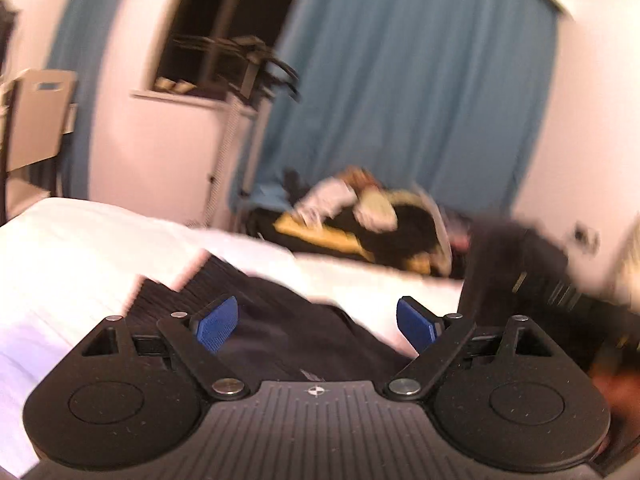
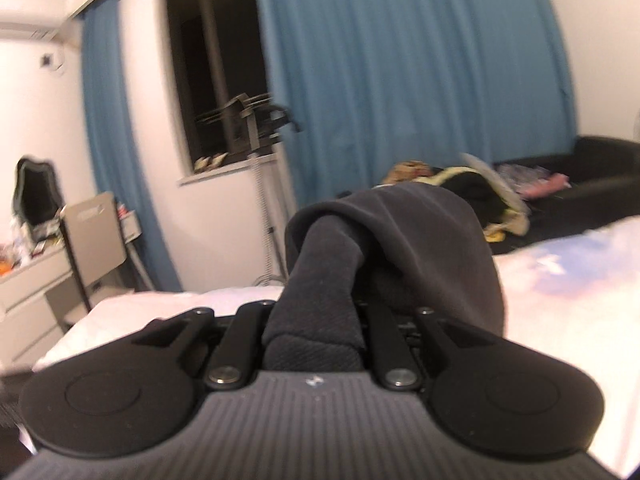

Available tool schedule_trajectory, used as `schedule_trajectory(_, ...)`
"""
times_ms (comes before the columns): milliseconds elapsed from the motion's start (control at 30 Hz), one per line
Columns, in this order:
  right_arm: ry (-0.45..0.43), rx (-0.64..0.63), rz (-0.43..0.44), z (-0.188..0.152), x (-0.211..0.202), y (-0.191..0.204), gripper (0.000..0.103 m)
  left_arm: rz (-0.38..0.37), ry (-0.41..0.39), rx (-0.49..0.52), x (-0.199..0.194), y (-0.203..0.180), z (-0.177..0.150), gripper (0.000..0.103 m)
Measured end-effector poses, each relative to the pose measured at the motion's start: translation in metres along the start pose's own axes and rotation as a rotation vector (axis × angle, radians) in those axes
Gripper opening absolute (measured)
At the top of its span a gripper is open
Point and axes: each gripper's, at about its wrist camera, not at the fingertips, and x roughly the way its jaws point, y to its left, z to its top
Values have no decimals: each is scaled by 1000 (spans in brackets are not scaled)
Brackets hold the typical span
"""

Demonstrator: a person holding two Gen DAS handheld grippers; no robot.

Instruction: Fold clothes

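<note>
Bedding first: the white bed (image 1: 72, 248) fills the left of the left wrist view and serves as our folding surface, which is why the dark garment (image 1: 272, 320) lies spread across it, ribbed hem toward the far left. Over it, our left gripper (image 1: 317, 323) stands wide, blue pads (image 1: 218, 322) well apart with nothing between them. It is released and hovers above the cloth, not touching that we can tell; we read that as lining up for the next pinch. The frame is smeared, so seams are hard to place. Further right a pile of mixed clothes (image 1: 360, 216) sits beyond the bed in front of the blue curtain (image 1: 420, 80), probably the queue for later. On the far right edge dark cloth hangs lifted; blur hides what carries it. In the right wrist view, the right gripper (image 2: 316, 308) is clenched on a bunched fold of the same dark fabric (image 2: 396, 240), which drapes up and over the fingers and hides the tips. It is held off the mattress so that edge can be carried across for a fold. Risk as we judge it: a bunched grip makes a crooked crease.
</note>
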Motion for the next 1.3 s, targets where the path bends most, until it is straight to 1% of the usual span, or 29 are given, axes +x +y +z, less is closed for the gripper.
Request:
schedule_trajectory(33,9,-21,18,-5,12,15,14,8,-18,-31,-3,13,5,89)
schedule_trajectory(100,30,-55,58,-16,34,44,14,37,-29,-87,-1,33,12,89)
schedule_trajectory(200,77,-90,144,-37,71,87,14,93,-35,-182,3,58,11,89)
schedule_trajectory(300,133,-128,228,-67,106,129,14,76,-48,-223,5,75,12,89)
schedule_trajectory(367,167,-161,228,-88,126,151,15,79,-34,-236,13,83,8,89)
schedule_trajectory(467,190,-164,201,-109,149,165,16,96,12,-247,29,94,3,89)
schedule_trajectory(567,174,-156,204,-109,148,166,20,91,19,-252,35,102,1,89)
schedule_trajectory(600,172,-155,215,-107,146,165,25,88,17,-252,34,103,1,89)
schedule_trajectory(633,171,-152,232,-106,142,164,33,85,15,-252,34,103,0,89)
schedule_trajectory(667,172,-144,254,-104,136,162,38,85,14,-247,32,104,0,89)
schedule_trajectory(700,179,-134,286,-102,132,160,54,85,13,-243,32,104,0,89)
schedule_trajectory(733,190,-125,322,-100,129,158,63,84,10,-242,30,103,0,89)
schedule_trajectory(767,197,-128,346,-97,122,156,64,78,3,-242,29,103,0,89)
schedule_trajectory(867,200,-188,381,-89,92,152,68,65,-17,-244,25,100,2,89)
schedule_trajectory(1000,216,-250,419,-75,48,131,70,43,-26,-239,20,93,4,89)
schedule_trajectory(1100,224,-308,393,-65,18,103,72,26,-23,-220,18,84,5,89)
schedule_trajectory(1200,232,-368,348,-65,-3,71,74,4,-5,-208,19,73,3,89)
schedule_trajectory(1267,237,-367,322,-69,-9,49,74,-14,15,-200,22,66,0,89)
schedule_trajectory(1300,242,-342,311,-73,-11,38,74,-15,25,-197,24,63,-1,88)
